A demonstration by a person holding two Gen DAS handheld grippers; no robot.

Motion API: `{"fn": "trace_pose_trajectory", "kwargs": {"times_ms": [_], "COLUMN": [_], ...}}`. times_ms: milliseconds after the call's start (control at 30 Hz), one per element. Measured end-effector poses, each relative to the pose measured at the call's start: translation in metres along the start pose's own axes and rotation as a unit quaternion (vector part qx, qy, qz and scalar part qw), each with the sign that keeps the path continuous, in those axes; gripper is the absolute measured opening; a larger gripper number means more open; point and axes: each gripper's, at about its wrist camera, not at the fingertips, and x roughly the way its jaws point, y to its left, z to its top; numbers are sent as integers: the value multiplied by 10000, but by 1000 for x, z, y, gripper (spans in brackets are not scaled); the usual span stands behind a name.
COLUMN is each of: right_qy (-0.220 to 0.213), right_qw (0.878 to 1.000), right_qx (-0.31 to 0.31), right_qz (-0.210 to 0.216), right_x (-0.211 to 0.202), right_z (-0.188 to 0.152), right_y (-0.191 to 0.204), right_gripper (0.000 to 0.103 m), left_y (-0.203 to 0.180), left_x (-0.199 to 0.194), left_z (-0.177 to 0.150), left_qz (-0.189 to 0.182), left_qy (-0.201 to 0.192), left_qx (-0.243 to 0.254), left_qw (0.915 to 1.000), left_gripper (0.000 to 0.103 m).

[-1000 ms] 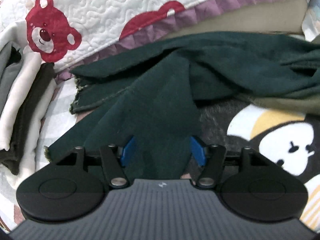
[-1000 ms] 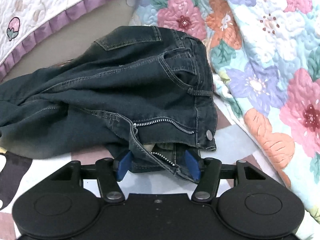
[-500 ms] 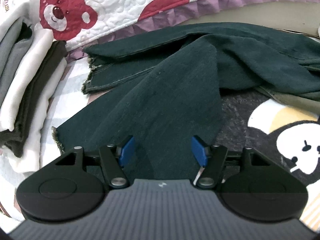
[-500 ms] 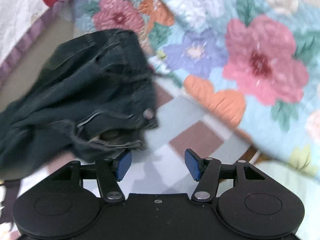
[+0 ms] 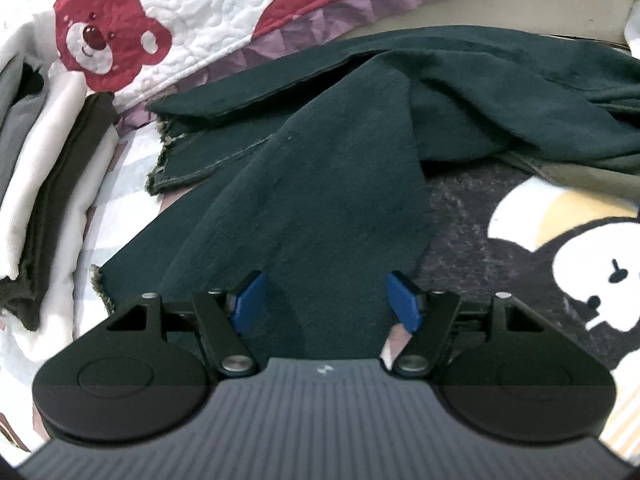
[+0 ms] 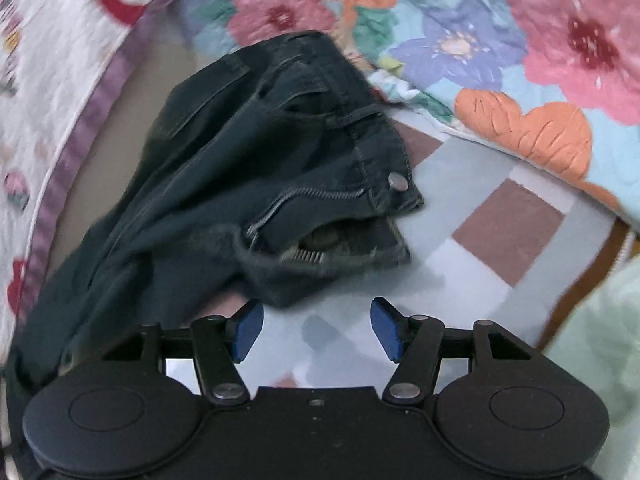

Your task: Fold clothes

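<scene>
Dark denim jeans [image 5: 320, 200] leg lies between your left gripper's [image 5: 326, 304] opening jaws, ungripped; your right gripper [image 6: 316, 328] gapes empty near the waistband [image 6: 376, 160].

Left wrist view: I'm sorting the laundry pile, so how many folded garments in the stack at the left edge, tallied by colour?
Judged by visible layers in the folded stack:
Grey folded garment: 1
White folded garments: 2
Dark brown folded garment: 1
Total: 4 layers; more may lie hidden past the picture's edge.
</scene>
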Motion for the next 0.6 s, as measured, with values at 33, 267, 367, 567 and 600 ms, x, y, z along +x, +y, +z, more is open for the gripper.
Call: {"fn": "trace_pose_trajectory", "kwargs": {"times_ms": [33,267,367,567,600], "right_qy": [-122,-683,-1083,-1377,-1288], "right_qw": [9998,9976,9935,9879,9890], "right_qx": [-16,-41,-321,-708,-725], "right_qz": [-154,-119,-124,-6,67], "right_x": [5,24,20,17,17], "right_z": [1,16,45,109,115], "right_y": [1,5,10,34,38], "right_gripper": [65,47,2,2,3], "left_y": [1,6,19,23,20], "left_x": [1,5,2,-7,-5], "left_z": [0,1,5,9,8], "left_qz": [-2,-271,-513,-720,-750], "left_qy": [15,-19,-172,-466,-404], "left_qx": [-34,-130,-428,-349,-295], "left_qw": [10000,9995,9976,9957,9959], "left_gripper": [68,68,68,71,71]}}
